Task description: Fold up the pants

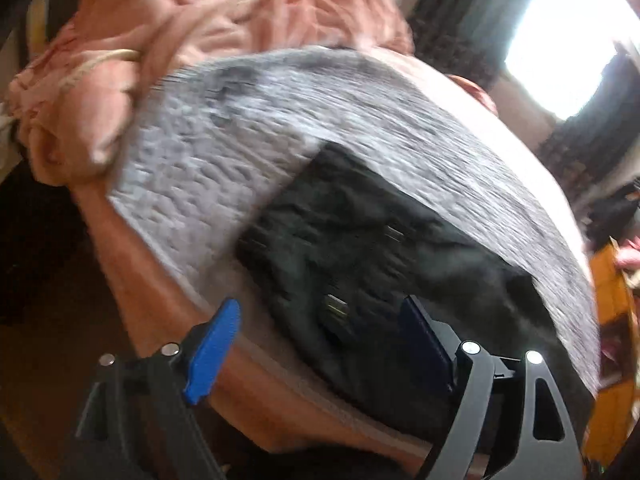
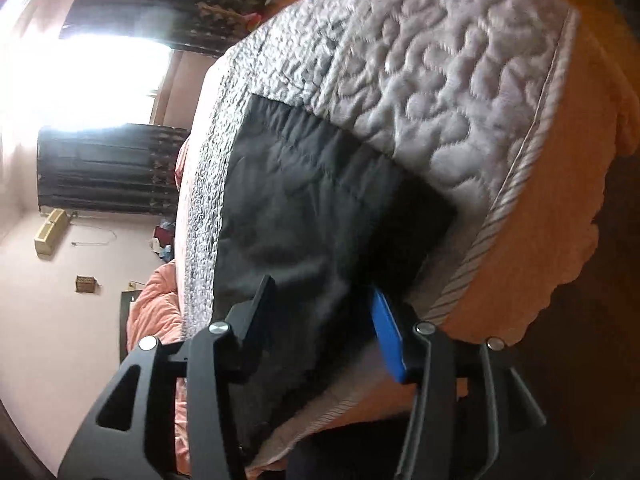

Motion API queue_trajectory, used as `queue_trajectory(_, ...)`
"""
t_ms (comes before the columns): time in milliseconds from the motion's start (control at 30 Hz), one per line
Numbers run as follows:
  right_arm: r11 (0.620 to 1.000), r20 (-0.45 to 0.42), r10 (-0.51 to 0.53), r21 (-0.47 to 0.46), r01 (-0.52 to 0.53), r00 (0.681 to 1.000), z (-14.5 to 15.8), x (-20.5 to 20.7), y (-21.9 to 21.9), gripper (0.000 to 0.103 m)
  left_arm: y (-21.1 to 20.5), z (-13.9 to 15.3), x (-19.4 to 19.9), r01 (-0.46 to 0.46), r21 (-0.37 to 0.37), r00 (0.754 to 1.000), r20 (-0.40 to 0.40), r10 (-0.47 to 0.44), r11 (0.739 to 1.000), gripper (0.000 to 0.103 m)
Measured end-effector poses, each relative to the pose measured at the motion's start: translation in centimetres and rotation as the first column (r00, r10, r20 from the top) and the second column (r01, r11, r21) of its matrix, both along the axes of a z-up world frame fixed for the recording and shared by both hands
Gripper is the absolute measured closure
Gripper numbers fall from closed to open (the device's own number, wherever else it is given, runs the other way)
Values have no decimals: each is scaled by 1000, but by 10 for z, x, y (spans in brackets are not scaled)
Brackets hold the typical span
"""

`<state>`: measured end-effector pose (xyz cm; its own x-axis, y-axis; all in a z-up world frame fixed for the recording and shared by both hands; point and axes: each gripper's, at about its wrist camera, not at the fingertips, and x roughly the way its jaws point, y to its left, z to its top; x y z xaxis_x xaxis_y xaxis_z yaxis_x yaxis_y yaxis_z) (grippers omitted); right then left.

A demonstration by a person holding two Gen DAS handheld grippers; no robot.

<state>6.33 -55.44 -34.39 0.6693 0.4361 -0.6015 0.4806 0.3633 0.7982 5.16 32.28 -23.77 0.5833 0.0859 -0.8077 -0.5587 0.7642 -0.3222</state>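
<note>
The black pants [image 1: 360, 248] lie folded flat on a grey quilted mattress [image 1: 208, 152], near its edge. They also show in the right wrist view [image 2: 304, 208] on the same mattress [image 2: 440, 80]. My left gripper [image 1: 320, 340] is open, with its blue fingers [image 1: 212, 348] spread wide just above the near edge of the pants. My right gripper [image 2: 324, 320] is open too, with its fingers [image 2: 386, 332] either side of the pants' near end. Neither holds any cloth. Both views are tilted and blurred.
A crumpled pink blanket [image 1: 180, 28] is heaped at the far end of the bed. An orange-pink bed skirt [image 2: 552, 220] hangs below the mattress edge. A bright window [image 2: 80, 76] with dark curtains and a pink wall lie beyond.
</note>
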Motion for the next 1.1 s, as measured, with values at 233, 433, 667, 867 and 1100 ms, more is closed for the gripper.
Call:
queue_trajectory(233, 998, -50, 25, -54, -27, 998, -9, 5, 12, 98, -73, -35, 27, 266, 8, 957, -126, -263, 964, 48)
queue_trajectory(433, 998, -46, 41, -43, -43, 998, -9, 5, 11, 91, -70, -59, 38, 231, -17, 951, -208, -229, 973, 58)
queue_trajectory(667, 992, -4, -123, -9, 123, 992, 8, -28, -20, 81, -73, -27, 30, 220, 42, 971, -105, -215, 975, 13)
queue_trajectory(867, 983, -9, -178, 38, 179, 984, 1, -39, -31, 57, -59, -42, 42, 191, 13, 966, -179, -185, 982, 7)
queue_trajectory(1100, 979, 26, -187, 87, 184, 982, -17, -33, -29, 49, -59, -65, 45, 179, -21, 956, -233, -179, 984, 4)
